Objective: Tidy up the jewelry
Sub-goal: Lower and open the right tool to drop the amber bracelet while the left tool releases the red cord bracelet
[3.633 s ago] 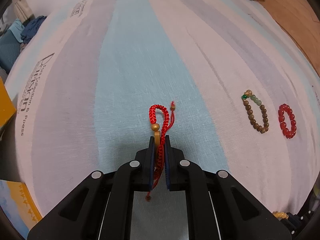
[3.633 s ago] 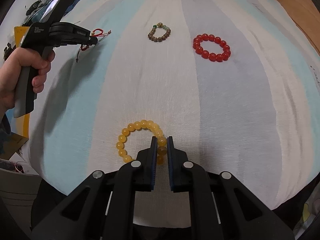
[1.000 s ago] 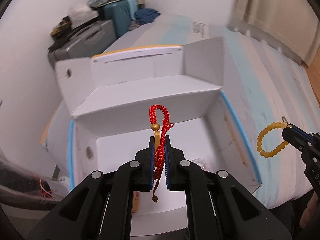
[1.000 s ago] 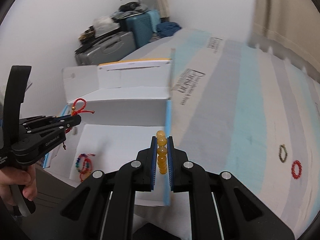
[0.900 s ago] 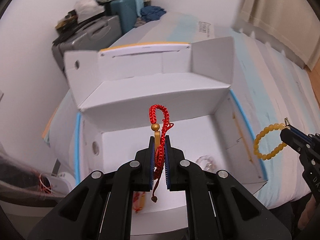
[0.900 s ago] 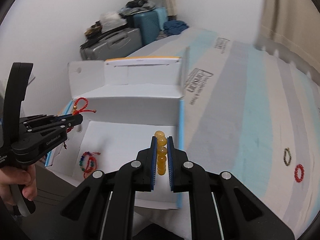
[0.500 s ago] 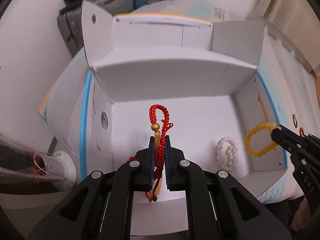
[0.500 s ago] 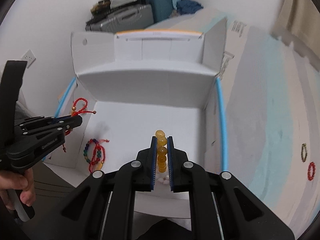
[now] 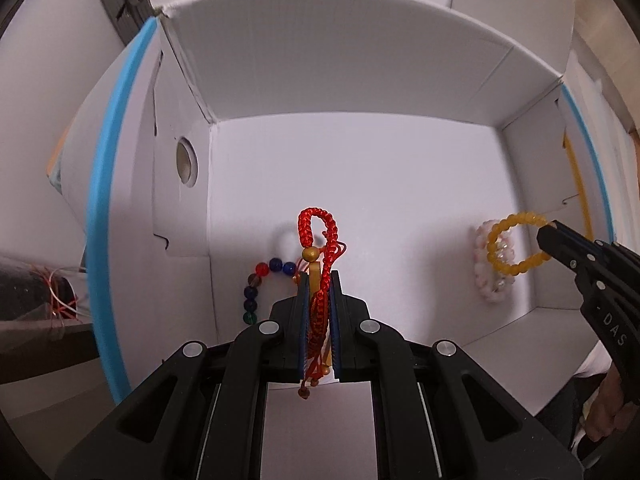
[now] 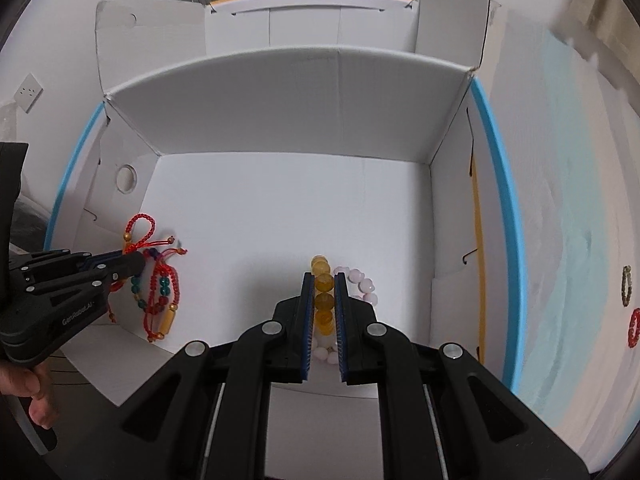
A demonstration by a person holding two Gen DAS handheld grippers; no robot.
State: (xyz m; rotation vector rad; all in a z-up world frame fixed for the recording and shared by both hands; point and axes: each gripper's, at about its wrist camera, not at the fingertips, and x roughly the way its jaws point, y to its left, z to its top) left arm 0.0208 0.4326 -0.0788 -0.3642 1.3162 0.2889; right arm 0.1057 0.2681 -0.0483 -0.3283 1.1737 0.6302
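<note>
Both bracelets have been carried off the striped bed cover and brought over the open white box (image 10: 280,120). The red cord bracelet (image 9: 320,240), lifted by the left hand-held gripper (image 9: 319,280), is now seen lowered inside the box walls, above a multicoloured bead bracelet (image 10: 160,292) on the box floor. The amber bead bracelet (image 10: 323,296), picked up from the bed by the right hand-held gripper (image 10: 323,284), has been brought down over a pale pink bead bracelet (image 10: 366,284) lying in the box.
</note>
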